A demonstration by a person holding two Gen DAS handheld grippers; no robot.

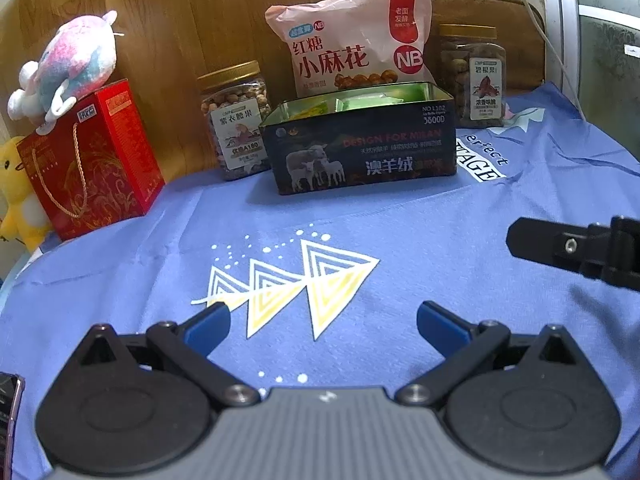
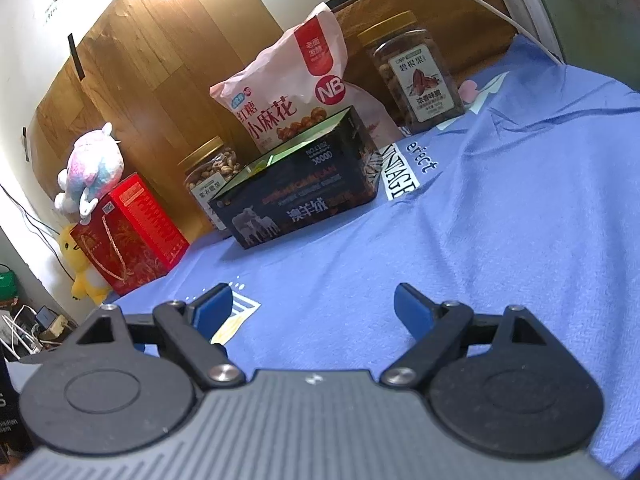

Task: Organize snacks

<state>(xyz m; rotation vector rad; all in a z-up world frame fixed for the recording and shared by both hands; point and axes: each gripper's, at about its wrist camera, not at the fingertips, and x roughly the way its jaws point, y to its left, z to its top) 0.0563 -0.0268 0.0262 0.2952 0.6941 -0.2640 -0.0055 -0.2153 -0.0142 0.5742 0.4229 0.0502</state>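
We count two clear jars with gold lids, one pink snack bag, one dark tin box, one red gift box and two plush toys.

The tin box (image 1: 360, 148) stands open-topped on the surface, on a blue cloth (image 1: 360, 232), with green and yellow packets showing inside it; its side carries a sheep picture and white lettering. The pink snack bag (image 1: 352, 40) stands upright just behind the tin, leaning toward the wooden panel. One jar of nuts (image 1: 236, 120) sits just left of the tin, the other jar (image 1: 472, 76) behind its right corner. At far left the red gift box (image 1: 96, 160) has a rope handle; a pink-and-blue plush (image 1: 68, 68) sits on top of it and a yellow plush (image 1: 16, 192) stands beside it.

The left claw (image 1: 323, 320) hangs above the cloth's triangle print, tilted downward, its blue pads wide apart with nothing between them. The right claw (image 2: 312, 308) is also spread wide and empty, over bare cloth, well short of the tin. In the left wrist view one black finger of the right claw enters from the right edge, near the left claw but apart from it.
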